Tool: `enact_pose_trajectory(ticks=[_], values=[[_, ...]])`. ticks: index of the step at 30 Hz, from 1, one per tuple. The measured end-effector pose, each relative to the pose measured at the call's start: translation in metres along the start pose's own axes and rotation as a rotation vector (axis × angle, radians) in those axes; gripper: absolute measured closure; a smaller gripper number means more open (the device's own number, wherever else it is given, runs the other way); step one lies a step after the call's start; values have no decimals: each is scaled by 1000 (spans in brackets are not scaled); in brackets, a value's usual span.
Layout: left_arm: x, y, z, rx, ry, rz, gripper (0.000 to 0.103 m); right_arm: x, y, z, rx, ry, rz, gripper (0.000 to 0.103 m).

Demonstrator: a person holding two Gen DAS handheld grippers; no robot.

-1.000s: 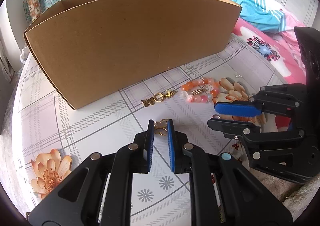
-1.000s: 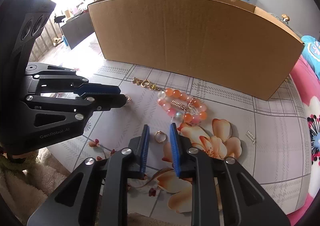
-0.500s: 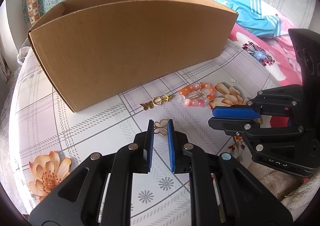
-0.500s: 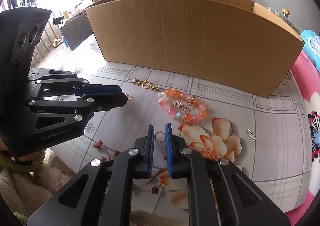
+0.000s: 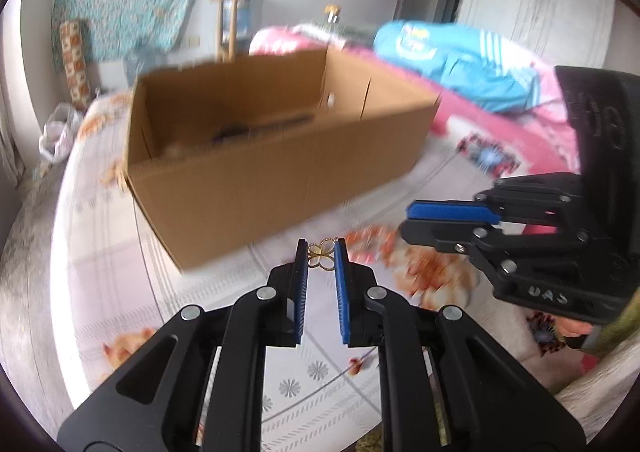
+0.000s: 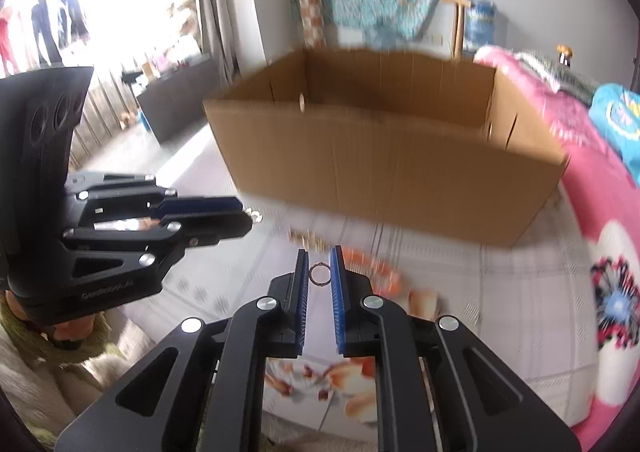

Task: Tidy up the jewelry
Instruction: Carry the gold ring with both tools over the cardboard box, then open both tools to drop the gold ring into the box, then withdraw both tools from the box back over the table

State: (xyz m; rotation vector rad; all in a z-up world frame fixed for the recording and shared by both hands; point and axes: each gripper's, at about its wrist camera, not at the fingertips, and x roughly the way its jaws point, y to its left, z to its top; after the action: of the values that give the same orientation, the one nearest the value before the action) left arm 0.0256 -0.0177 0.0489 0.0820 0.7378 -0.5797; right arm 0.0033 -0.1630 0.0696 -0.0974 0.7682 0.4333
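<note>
My left gripper (image 5: 322,250) is shut on a small gold openwork charm (image 5: 322,257), held above the table. My right gripper (image 6: 319,268) is shut on a thin gold ring (image 6: 320,275), also lifted off the table. Each gripper shows in the other's view: the right gripper (image 5: 412,218) at the right of the left wrist view, the left gripper (image 6: 246,214) at the left of the right wrist view. An open cardboard box (image 5: 280,176) stands just beyond both. An orange bead bracelet (image 6: 372,264) and a gold chain piece (image 6: 306,238) lie blurred on the table below.
The table (image 5: 120,292) has a white checked cloth with orange flowers. A bed with a pink cover (image 6: 600,180) and blue clothing (image 5: 452,56) lies to the right. A dark object (image 5: 256,128) rests inside the box. A wooden frame (image 5: 228,24) stands behind.
Both grippers have risen from the table, each carrying its piece, so the box's inside now shows. The right gripper's jaws closed on the ring during the first half second.
</note>
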Motion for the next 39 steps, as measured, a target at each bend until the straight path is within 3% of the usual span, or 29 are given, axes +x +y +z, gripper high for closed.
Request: enact_pose_trajectory(ticks=[7, 10, 14, 19, 24, 26, 27, 29, 34, 39], values=[[-24, 2, 66, 75, -128, -23, 91, -16, -31, 66, 11, -114, 65, 92], [10, 12, 100, 66, -57, -49, 91, 1, -51, 98, 26, -83, 87, 92], [77, 37, 129, -24, 120, -66, 91, 56, -85, 127, 81, 72, 89, 92], [132, 47, 137, -37, 245, -27, 91, 118, -118, 134, 173, 254, 84, 92], [150, 48, 138, -62, 324, -33, 89, 138, -129, 132, 193, 296, 51, 91], [149, 44, 138, -53, 328, 4, 65, 135, -130, 134, 200, 289, 60, 90], [150, 45, 139, -51, 331, 10, 60, 134, -129, 135, 192, 282, 47, 89], [148, 43, 140, -51, 322, 4, 58, 132, -128, 136, 178, 270, 27, 83], [146, 47, 140, -71, 314, 10, 56, 121, -127, 140, 165, 233, 16, 83], [127, 44, 144, -79, 258, -6, 49, 83, -123, 140, 169, 139, 3, 78]])
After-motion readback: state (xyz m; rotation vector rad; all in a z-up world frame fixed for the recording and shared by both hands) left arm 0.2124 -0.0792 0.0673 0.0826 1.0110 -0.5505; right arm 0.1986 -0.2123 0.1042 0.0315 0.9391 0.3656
